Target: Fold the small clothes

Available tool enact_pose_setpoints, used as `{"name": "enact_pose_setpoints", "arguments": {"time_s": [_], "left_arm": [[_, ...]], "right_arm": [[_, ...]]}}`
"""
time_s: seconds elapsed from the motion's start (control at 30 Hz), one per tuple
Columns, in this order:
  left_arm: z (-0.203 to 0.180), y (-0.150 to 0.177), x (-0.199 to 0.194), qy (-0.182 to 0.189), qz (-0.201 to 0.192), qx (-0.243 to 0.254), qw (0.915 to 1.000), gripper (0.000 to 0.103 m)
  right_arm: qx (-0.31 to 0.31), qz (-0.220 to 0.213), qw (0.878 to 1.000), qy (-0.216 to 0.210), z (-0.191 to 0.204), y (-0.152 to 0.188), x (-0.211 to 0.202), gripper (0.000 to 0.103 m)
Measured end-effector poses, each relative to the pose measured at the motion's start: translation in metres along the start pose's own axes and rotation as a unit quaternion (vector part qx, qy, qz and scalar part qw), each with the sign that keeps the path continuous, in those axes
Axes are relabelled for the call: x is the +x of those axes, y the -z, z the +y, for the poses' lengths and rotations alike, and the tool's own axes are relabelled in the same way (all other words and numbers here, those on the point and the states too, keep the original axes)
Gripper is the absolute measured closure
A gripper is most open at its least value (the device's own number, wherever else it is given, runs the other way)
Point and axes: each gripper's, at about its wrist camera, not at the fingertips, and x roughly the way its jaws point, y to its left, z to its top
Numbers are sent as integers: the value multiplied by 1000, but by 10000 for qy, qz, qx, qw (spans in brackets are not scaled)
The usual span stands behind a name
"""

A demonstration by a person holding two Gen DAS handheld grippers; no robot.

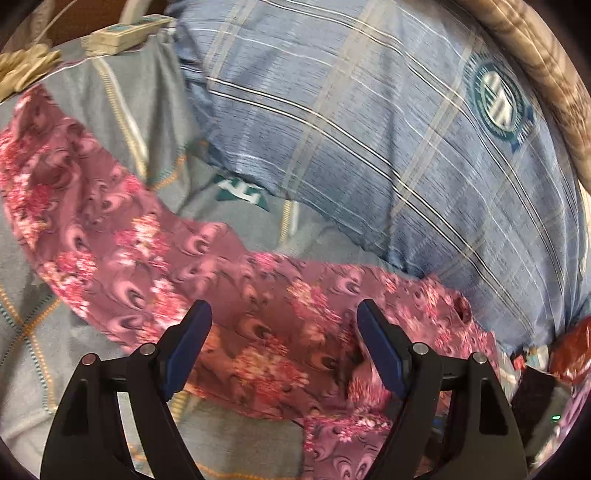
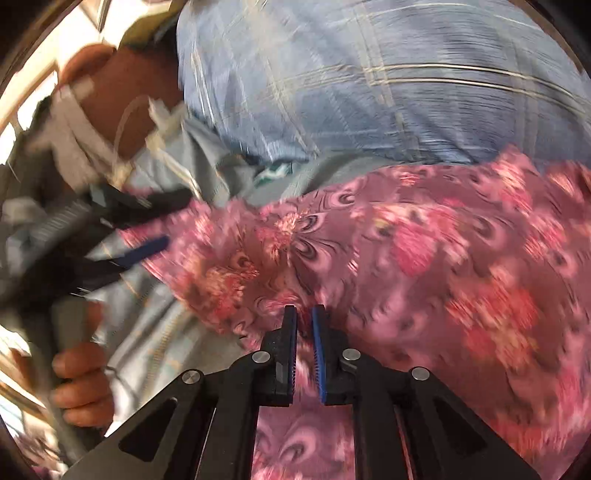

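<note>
A pink floral garment (image 1: 155, 254) lies spread across the grey checked bedsheet (image 1: 44, 354); it also fills the right wrist view (image 2: 424, 258). My left gripper (image 1: 284, 317) is open, its blue-padded fingers wide apart just above the cloth's near part, holding nothing. My right gripper (image 2: 303, 314) is shut on a fold of the pink floral garment, with cloth pinched between the pads. In the right wrist view the left gripper (image 2: 144, 225) shows blurred at the garment's left edge, held by a hand (image 2: 79, 384).
A large blue plaid pillow (image 1: 388, 122) lies right behind the garment (image 2: 369, 74). A brown quilted bolster (image 1: 546, 74) curves at the far right. A small box (image 1: 122, 35) sits at the bed's far left. Dark objects (image 1: 535, 387) lie at the right.
</note>
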Motion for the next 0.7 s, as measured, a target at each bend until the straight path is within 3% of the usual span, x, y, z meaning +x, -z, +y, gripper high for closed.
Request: {"name": "enact_pose_setpoints", "arguments": {"time_s": [0.1, 0.17, 0.23, 0.37, 0.47, 0.63, 0.67, 0.7], "left_arm": [[-24, 8, 3, 117, 24, 370, 9992, 22], [-43, 16, 7, 80, 63, 678, 9976, 22], [-56, 24, 14, 41, 159, 917, 9957, 22], [-73, 34, 23, -122, 210, 1216, 9923, 22], [-78, 38, 27, -208, 201, 1275, 9914, 22], [-86, 42, 24, -197, 57, 1358, 9905, 22], [-88, 43, 22, -240, -16, 1406, 9898, 22], [-91, 45, 22, -352, -85, 1511, 9878, 22]], "right_arm": [[517, -567, 9969, 161, -37, 16, -56, 73], [1086, -976, 9882, 466, -74, 24, -99, 73], [1888, -1445, 9670, 918, -120, 42, -147, 73], [3121, -1853, 9255, 1080, -184, 86, -200, 73], [3524, -1902, 9119, 899, -212, 92, -202, 73], [3725, -2176, 8991, 739, -240, 74, -197, 83], [3714, -2393, 8947, 664, -243, 74, -206, 100], [3643, -2569, 8924, 701, -237, 74, -210, 100]]}}
